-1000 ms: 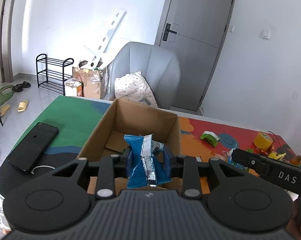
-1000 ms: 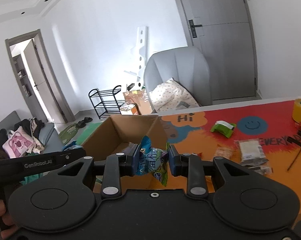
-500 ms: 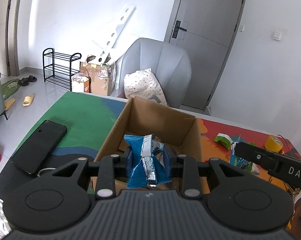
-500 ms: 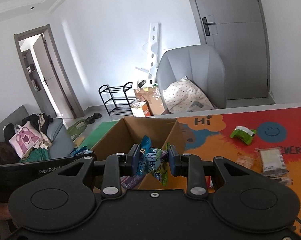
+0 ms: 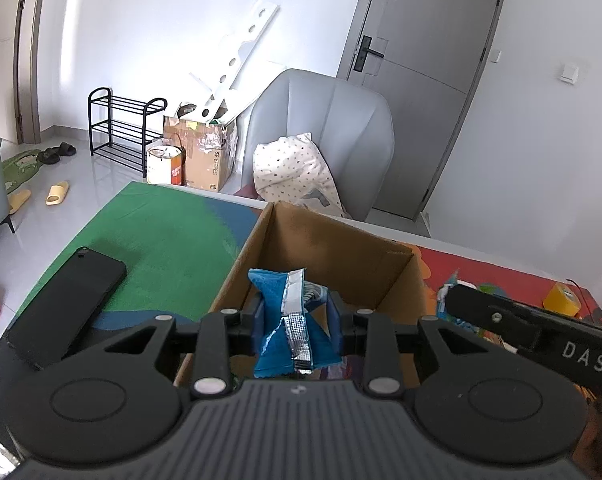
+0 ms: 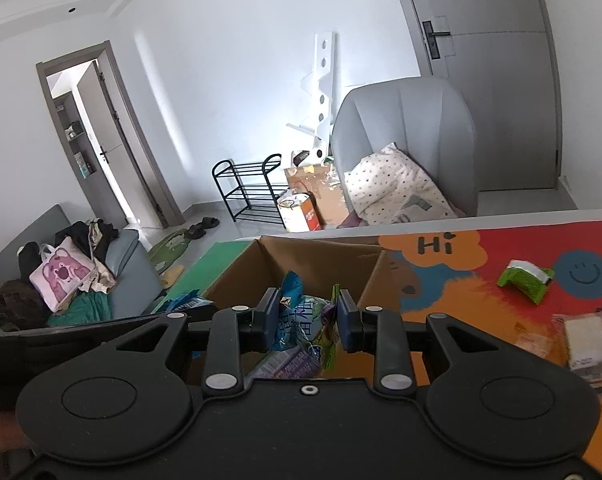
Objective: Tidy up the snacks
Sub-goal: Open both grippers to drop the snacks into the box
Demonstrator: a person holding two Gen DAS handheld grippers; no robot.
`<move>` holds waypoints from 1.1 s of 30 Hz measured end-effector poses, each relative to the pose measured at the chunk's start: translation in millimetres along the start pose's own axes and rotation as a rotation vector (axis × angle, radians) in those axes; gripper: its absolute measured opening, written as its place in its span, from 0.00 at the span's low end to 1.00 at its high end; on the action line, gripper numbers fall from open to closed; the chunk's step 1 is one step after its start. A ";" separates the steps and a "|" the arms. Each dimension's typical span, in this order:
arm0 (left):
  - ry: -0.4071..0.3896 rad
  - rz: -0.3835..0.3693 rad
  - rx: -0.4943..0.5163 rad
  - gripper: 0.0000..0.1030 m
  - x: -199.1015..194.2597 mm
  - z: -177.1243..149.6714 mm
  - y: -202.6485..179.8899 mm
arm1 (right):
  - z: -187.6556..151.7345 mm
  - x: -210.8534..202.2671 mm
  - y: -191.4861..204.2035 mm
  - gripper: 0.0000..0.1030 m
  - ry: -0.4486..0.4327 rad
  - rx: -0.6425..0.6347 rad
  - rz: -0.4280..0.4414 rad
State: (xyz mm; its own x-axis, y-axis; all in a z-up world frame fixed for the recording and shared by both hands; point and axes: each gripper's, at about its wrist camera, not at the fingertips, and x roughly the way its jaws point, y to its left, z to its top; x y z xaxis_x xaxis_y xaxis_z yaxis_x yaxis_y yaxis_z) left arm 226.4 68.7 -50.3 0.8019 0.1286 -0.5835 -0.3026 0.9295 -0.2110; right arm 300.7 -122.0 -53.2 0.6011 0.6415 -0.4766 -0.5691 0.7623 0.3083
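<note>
Both hand-held grippers, left (image 5: 297, 316) clamping blue packet (image 5: 291, 324), right (image 6: 309, 314) clamping green packet (image 6: 305, 326), neared box (image 5: 325, 248).

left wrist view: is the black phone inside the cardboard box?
No, the black phone lies on the green mat, outside and to the left of the cardboard box.

Black ribbed tongs (image 5: 297, 316) with silver screws, white "DAS" lettering.

Two wrist cameras, close above one cardboard box

Each looks forward along its own fingers, angled down at the box (image 5: 325, 248) (image 6: 317, 264); both also catch the grey chair (image 5: 321, 132) (image 6: 405, 128), door and colourful mat.
</note>
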 end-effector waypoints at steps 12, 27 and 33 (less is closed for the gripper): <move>-0.016 0.021 -0.067 0.45 -5.0 7.6 18.6 | 3.8 21.6 13.8 0.28 0.030 0.009 0.049; -0.019 0.066 -0.072 0.68 -6.2 6.0 31.9 | 5.9 17.2 6.0 0.65 -0.002 0.101 0.065; 0.007 0.079 -0.054 0.75 -5.7 0.8 22.6 | -1.7 -0.1 -4.2 0.80 0.005 0.083 0.021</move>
State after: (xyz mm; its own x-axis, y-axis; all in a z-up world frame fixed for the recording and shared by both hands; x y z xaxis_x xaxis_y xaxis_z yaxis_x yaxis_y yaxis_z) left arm 215.4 89.2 -51.2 0.7707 0.1980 -0.6056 -0.3920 0.8967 -0.2057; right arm 302.0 -125.4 -55.9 0.5867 0.6572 -0.4731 -0.5330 0.7532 0.3854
